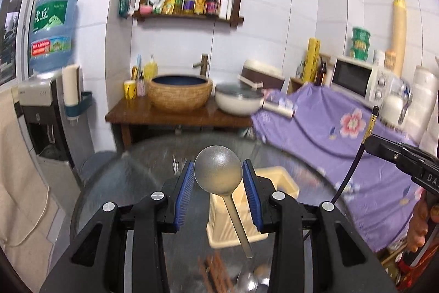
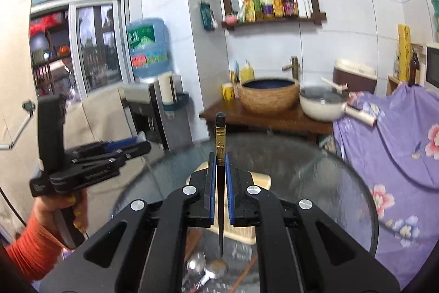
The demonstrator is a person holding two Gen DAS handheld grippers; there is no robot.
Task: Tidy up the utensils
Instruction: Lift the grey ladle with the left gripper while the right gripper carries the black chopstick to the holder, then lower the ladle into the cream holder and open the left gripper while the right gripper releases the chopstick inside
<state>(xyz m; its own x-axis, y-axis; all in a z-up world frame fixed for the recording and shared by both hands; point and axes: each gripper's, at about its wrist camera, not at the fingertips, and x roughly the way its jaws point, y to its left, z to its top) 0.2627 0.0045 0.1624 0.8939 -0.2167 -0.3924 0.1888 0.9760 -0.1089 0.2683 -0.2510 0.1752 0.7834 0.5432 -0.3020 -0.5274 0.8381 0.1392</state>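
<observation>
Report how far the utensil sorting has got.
Done: nothing visibly sits in the cream holder yet. In hand: the left gripper holds a metal spoon by its bowl; the right gripper, jaws shut, holds a dark chopstick. Left: spoons and reddish chopsticks on the glass table.

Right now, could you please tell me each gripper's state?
Left gripper: closed on a metal spoon.
Right gripper: closed on a black chopstick.

The left claw (image 1: 216, 180), black with blue pads, grips a grey metal spoon (image 1: 218, 173) by its bowl; the right claw (image 2: 219, 177) is clamped on a thin dark chopstick (image 2: 220, 155). Orange-sleeved hands (image 2: 64, 206) hold both.
</observation>
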